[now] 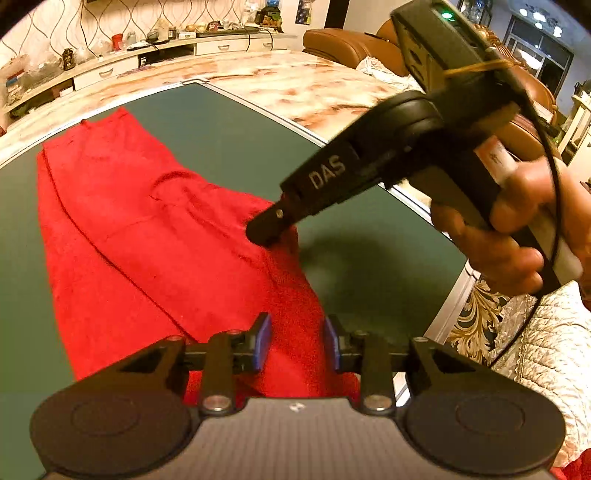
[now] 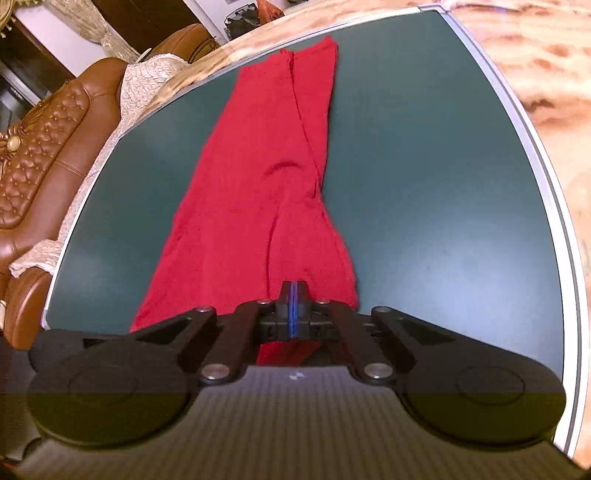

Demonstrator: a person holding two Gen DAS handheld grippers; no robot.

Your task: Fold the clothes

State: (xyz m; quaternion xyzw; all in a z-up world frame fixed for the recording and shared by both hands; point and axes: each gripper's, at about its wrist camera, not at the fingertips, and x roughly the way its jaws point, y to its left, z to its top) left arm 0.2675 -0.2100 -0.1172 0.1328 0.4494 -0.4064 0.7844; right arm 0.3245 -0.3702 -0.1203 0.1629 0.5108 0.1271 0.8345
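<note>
On the green mat (image 2: 424, 166) I have the red garment (image 2: 251, 184) lying lengthwise, seemingly halved, cross-fold pending; my right gripper (image 2: 293, 306) pinches its near edge, my left gripper (image 1: 295, 341) gapes over it.

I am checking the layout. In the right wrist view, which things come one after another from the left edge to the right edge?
Brown leather sofa → green mat → red garment → green mat again → marble tabletop.

Brown leather sofa (image 2: 44, 155), marble floor (image 1: 295, 85), cluttered white sideboard (image 1: 110, 66) under patterned wallpaper (image 1: 122, 18)
</note>
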